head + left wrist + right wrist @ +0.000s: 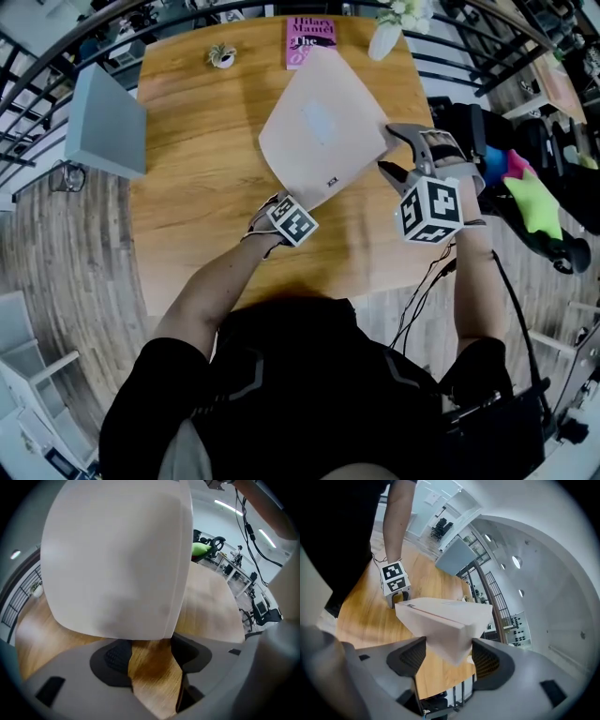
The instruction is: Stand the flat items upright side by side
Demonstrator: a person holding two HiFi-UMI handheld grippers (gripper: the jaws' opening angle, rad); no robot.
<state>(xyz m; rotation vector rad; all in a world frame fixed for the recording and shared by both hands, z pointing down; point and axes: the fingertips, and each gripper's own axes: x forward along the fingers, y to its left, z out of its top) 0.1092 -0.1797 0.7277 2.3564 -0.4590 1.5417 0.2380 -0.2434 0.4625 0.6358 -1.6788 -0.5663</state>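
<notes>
The right tool [449,654] squeezes one corner of the white box [323,127] and holds it tipped up over the table [197,150]. The left tool [152,645] is spread under the box's low corner and seems not to pinch it.

The head camera looks steeply down over the bench [206,141]. Both jaw-mounted cameras sit close, facing the same white box [323,127] from opposite sides.

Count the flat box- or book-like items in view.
3. A white box, one corner between the right gripper's jaws; a pink book at the table's far edge; a grey flat box at its left edge. Something could lie hidden under the white box.
</notes>
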